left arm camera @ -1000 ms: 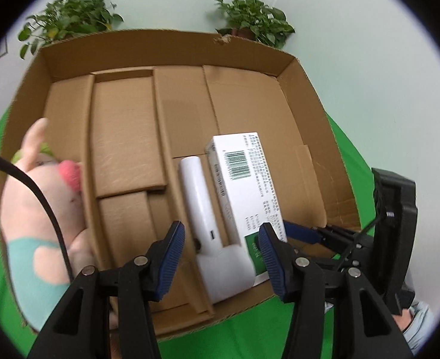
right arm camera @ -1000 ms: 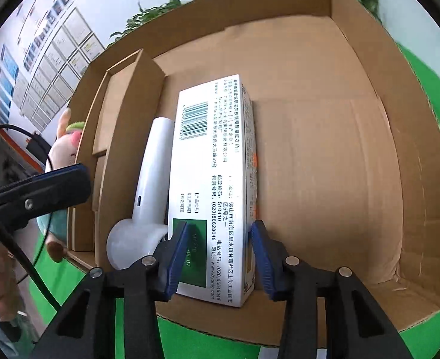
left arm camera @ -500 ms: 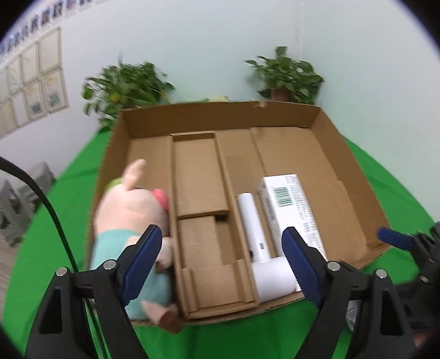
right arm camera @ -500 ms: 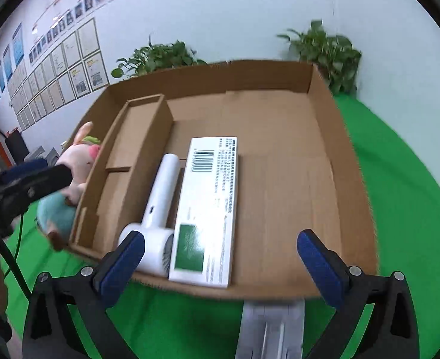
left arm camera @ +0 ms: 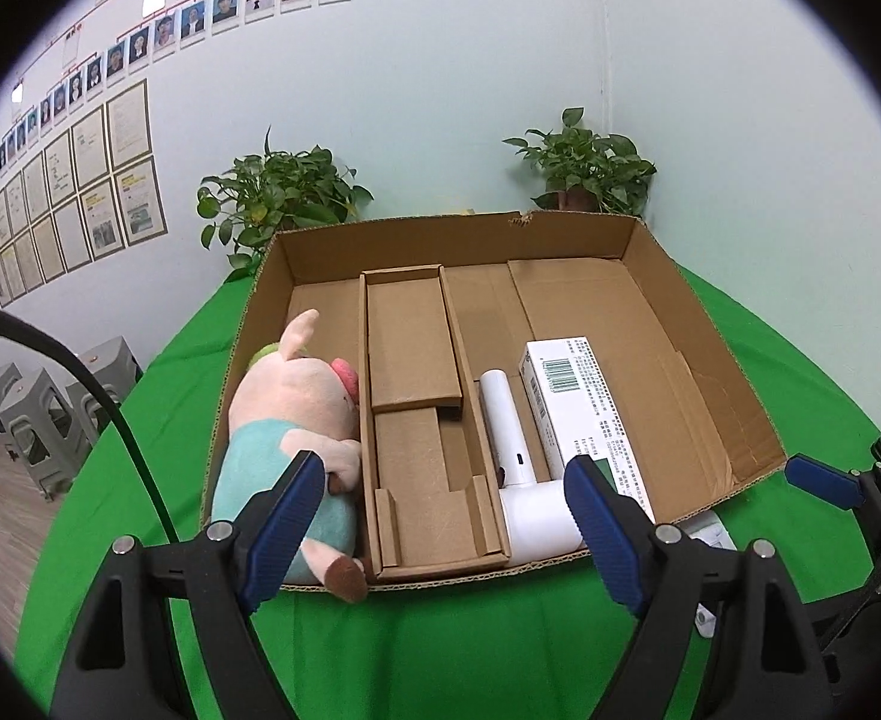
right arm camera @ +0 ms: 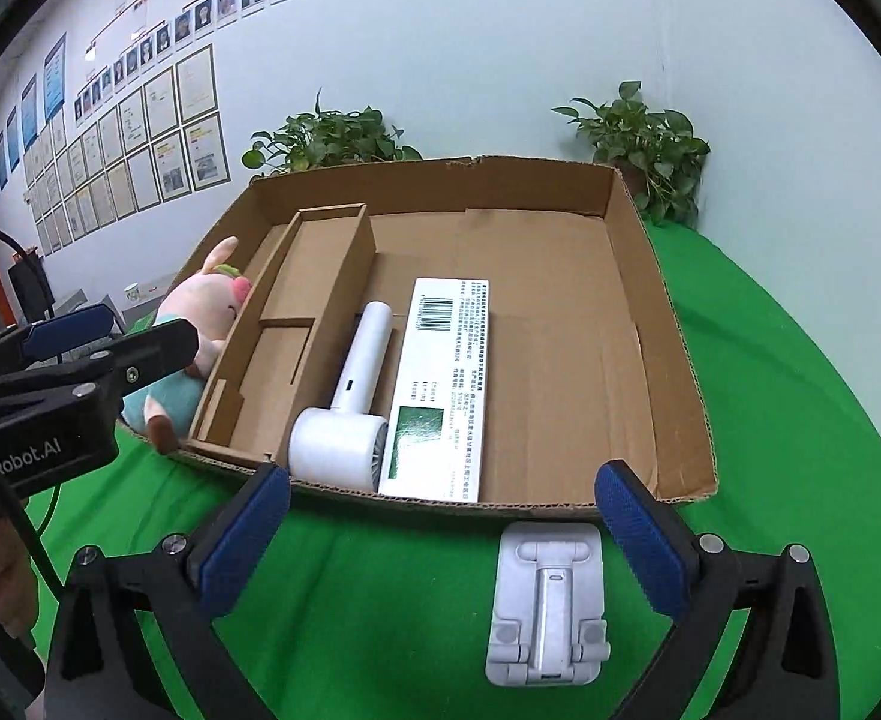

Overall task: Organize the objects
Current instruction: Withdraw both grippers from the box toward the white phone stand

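- Your right gripper (right arm camera: pixel 440 546) was wide apart and held nothing.
- The gray stand (right arm camera: pixel 545 606) lay flat on the green cloth (right arm camera: pixel 800 420), right between those blue pads (right arm camera: pixel 641 546) and a bit toward you.
- Its long side ran the same way the gripper pointed, toward the box.
- Your left gripper (left arm camera: pixel 446 522) was apart too, and empty. It was off to the left, so the right one was nearer to the stand.
- I think the stand was the next thing to grab, with the pads closing on its two long sides.
- The cardboard box (right arm camera: pixel 674 324) sat just past the stand, with its front edge near it.
- Inside, the white hair dryer (right arm camera: pixel 350 414) and the long white carton (right arm camera: pixel 440 390) lay side by side, touching, both pointing away from you.
- The pig toy (left arm camera: pixel 293 426) lay in the far-left slot, its foot sticking out over the front.
- The brown tray (left arm camera: pixel 416 420) in the middle was empty.
- The right part of the box had bare floor.
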Demonstrator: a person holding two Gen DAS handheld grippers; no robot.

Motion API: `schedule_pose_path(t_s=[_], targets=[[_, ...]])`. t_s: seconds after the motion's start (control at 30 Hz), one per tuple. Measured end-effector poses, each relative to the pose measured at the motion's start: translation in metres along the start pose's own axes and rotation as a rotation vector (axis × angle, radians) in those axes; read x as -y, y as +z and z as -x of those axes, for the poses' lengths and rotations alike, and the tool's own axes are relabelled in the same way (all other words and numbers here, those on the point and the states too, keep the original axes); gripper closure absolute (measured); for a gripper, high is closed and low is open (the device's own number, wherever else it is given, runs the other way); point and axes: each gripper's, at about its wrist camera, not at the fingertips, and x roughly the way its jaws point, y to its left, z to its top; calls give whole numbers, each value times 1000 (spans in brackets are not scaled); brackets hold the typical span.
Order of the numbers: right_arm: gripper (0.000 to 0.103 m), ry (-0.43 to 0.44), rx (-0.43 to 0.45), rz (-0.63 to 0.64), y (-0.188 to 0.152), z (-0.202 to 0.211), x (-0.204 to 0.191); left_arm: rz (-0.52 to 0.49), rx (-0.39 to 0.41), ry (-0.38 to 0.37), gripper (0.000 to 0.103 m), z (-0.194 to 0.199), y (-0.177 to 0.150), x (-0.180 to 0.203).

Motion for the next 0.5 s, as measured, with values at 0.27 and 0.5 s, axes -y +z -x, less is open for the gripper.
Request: schedule_pose_path(t_s=[0.27, 0.5], targets=[[0, 24, 1, 6, -5, 6, 6, -31, -2, 6, 21, 3, -7, 6], [1, 12, -110, -2, -41, -10, 31, -48, -72, -43, 21, -13, -25, 16]])
